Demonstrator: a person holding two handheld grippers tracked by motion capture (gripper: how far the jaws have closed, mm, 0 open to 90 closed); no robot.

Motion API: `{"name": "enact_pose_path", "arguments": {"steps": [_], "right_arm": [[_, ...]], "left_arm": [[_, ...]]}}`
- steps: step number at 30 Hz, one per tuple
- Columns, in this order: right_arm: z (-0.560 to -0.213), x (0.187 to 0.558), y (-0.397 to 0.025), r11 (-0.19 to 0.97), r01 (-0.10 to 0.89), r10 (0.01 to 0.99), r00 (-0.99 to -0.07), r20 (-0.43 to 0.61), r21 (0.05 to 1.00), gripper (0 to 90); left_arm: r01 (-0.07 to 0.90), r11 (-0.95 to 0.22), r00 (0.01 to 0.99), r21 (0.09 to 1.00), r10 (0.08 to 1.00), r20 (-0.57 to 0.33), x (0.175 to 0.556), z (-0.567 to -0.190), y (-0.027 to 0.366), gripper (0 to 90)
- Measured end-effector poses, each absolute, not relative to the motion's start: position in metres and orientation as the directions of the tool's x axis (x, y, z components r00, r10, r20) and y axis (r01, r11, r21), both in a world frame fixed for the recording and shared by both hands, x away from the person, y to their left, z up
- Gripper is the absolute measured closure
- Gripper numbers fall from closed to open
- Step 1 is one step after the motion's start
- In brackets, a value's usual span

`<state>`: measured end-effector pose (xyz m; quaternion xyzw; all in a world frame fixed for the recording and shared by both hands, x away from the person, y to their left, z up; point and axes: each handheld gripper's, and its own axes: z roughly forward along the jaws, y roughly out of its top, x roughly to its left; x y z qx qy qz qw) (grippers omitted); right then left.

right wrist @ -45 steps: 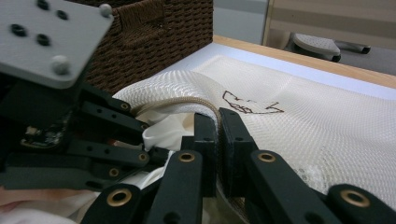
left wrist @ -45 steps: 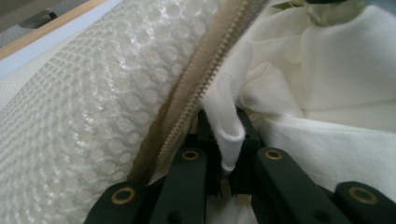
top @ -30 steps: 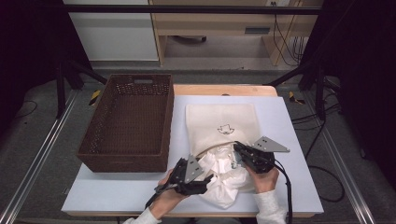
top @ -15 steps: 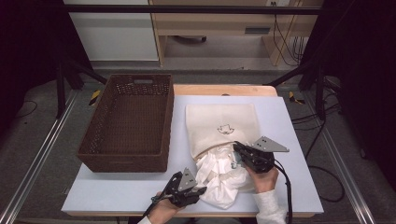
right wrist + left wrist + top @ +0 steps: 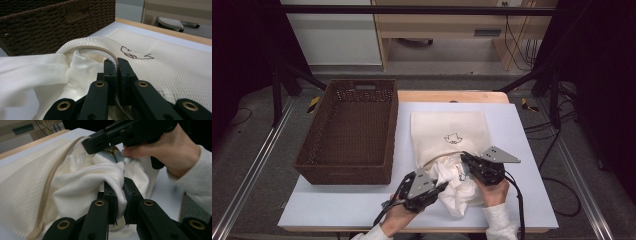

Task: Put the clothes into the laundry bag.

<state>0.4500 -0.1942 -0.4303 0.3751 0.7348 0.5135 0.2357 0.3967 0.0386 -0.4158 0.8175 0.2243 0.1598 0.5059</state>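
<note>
A: High view, surface and room?
B: A pale table (image 5: 337, 210) on a grey floor (image 5: 257, 140). The bag (image 5: 449, 127) lies right of the basket (image 5: 349, 130); the cloth (image 5: 457, 187) spills from the bag's near end.

A: Left gripper view?
B: The left gripper (image 5: 119, 195) has its jaws clamped on a cloth fold, near the bag's opening.

A: Right gripper view?
B: The right gripper (image 5: 116, 67) has its jaws closed on the bag's zip rim (image 5: 100, 48).

A: Change from earlier?
B: The left gripper has moved up from the table's near edge into the cloth; the right is unmoved.
</note>
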Motion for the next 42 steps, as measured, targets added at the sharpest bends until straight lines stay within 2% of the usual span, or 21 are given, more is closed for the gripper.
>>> {"name": "enact_pose_path", "arguments": {"steps": [6, 11, 15, 17, 21, 24, 28, 31, 36, 40, 41, 42], "right_arm": [[-0.429, 0.450, -0.196, 0.183, 0.305, 0.792, -0.608, 0.043, 0.935, 86.5], [-0.426, 0.448, -0.200, 0.165, 0.300, 0.798, -0.600, 0.051, 0.939, 86.7], [-0.424, 0.447, -0.197, 0.172, 0.288, 0.789, -0.612, 0.043, 0.942, 86.8], [-0.424, 0.446, -0.195, 0.180, 0.288, 0.788, -0.615, 0.037, 0.940, 86.8], [-0.427, 0.447, -0.194, 0.188, 0.294, 0.787, -0.616, 0.036, 0.937, 86.8], [-0.426, 0.447, -0.195, 0.183, 0.296, 0.792, -0.609, 0.038, 0.937, 86.8], [-0.426, 0.448, -0.196, 0.185, 0.291, 0.794, -0.607, 0.032, 0.939, 86.8], [-0.426, 0.448, -0.197, 0.181, 0.294, 0.797, -0.603, 0.035, 0.939, 86.7], [-0.426, 0.448, -0.196, 0.182, 0.294, 0.798, -0.602, 0.034, 0.938, 86.7], [-0.426, 0.448, -0.196, 0.184, 0.295, 0.796, -0.604, 0.033, 0.938, 86.8], [-0.426, 0.448, -0.196, 0.185, 0.295, 0.796, -0.604, 0.033, 0.937, 86.7], [-0.426, 0.448, -0.196, 0.184, 0.296, 0.796, -0.604, 0.034, 0.937, 86.7]], "left_arm": [[0.220, -0.459, 0.833, 0.861, 0.548, 0.079, 0.431, -0.428, -0.004, 81.8], [0.245, -0.489, 0.805, 0.837, 0.583, 0.105, 0.450, -0.436, -0.011, 81.4], [0.282, -0.547, 0.737, 0.788, 0.649, 0.186, 0.471, -0.445, -0.013, 81.0], [0.327, -0.530, 0.720, 0.782, 0.676, 0.157, 0.482, -0.450, -0.012, 80.6], [0.315, -0.511, 0.724, 0.800, 0.675, 0.146, 0.481, -0.450, -0.010, 77.3], [0.305, -0.487, 0.740, 0.819, 0.662, 0.118, 0.473, -0.444, -0.005, 66.6], [0.282, -0.476, 0.784, 0.833, 0.614, 0.086, 0.453, -0.427, 0.008, 42.5], [0.259, -0.472, 0.813, 0.843, 0.577, 0.073, 0.430, -0.418, 0.017, 34.9], [0.248, -0.507, 0.845, 0.826, 0.529, 0.071, 0.410, -0.433, 0.011, 31.7], [0.297, -0.554, 0.842, 0.778, 0.536, 0.061, 0.422, -0.459, -0.011, 32.1], [0.289, -0.563, 0.829, 0.774, 0.552, 0.092, 0.425, -0.465, -0.016, 36.9], [0.286, -0.564, 0.822, 0.775, 0.560, 0.105, 0.426, -0.466, -0.017, 47.3]]}}
